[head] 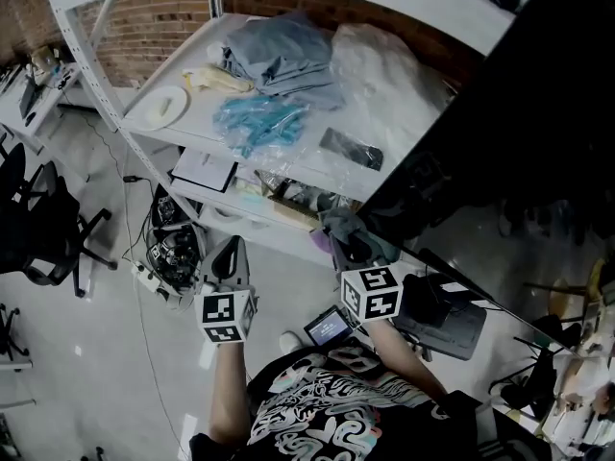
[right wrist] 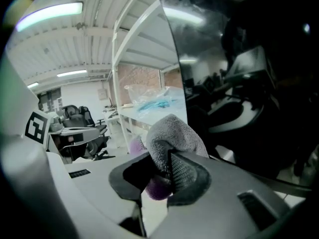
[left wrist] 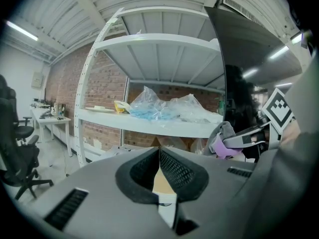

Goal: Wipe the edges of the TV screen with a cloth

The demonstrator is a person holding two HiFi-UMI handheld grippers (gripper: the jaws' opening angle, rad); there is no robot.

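— What are we holding, nearest to us?
— We are gripping the cloth [right wrist: 172,133] in the right gripper [right wrist: 167,169]. Its jaws are pinching the grey and purple folds. The left gripper [left wrist: 159,151] is carrying nothing, and its jaws are pressing together.
— Where are we holding the cloth?
— At the left edge of the TV screen [head: 519,113], by its lower corner. We are not seeing whether it is touching the glass.
— And the left gripper?
— We are hanging it just beside the right one, apart from the screen.
— What are we facing beyond that?
— The white shelf [head: 173,75]. A blue plastic bag [head: 258,121] is lying near its middle and a white plate [head: 161,107] toward its left edge. The brick wall [head: 154,27] is showing behind.
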